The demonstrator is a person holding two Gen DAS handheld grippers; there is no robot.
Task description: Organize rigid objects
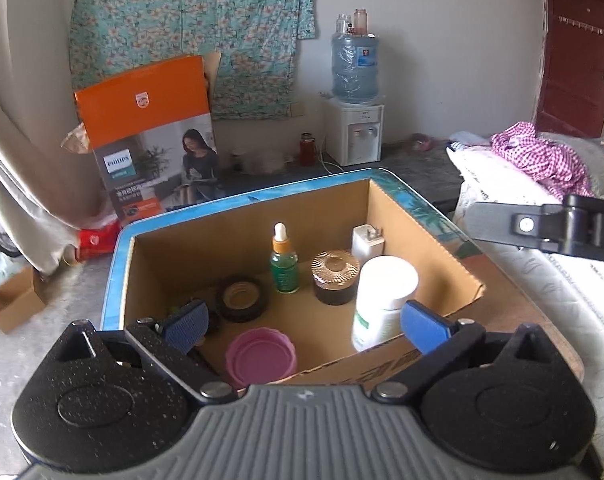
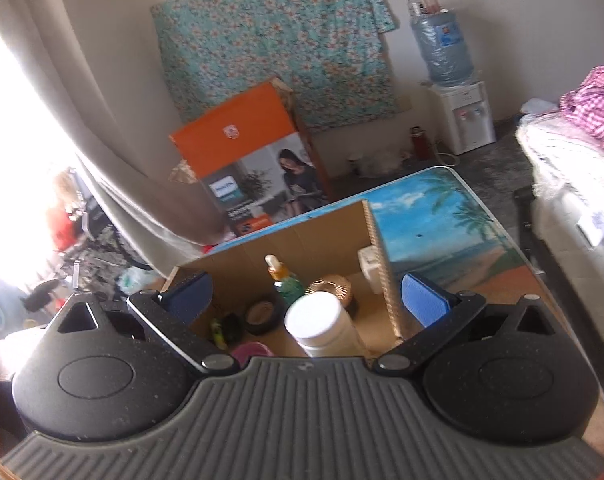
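Both the left gripper (image 1: 306,326) and right gripper (image 2: 306,300) are held wide open and empty, the bottle (image 1: 384,300) left standing in the box (image 1: 422,236) ahead of the jaws, seemingly released.

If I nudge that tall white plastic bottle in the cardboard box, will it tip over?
Probably, if pushed high: the tall white plastic bottle stands upright and is taller than wide. Its smooth round sides look slippery and apt to roll. Weight cannot be judged.

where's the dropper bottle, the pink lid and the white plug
dropper bottle (image 1: 284,270), left wrist view, green glass body
pink lid (image 1: 261,354), left wrist view, inner face
white plug (image 1: 367,242), left wrist view, front face
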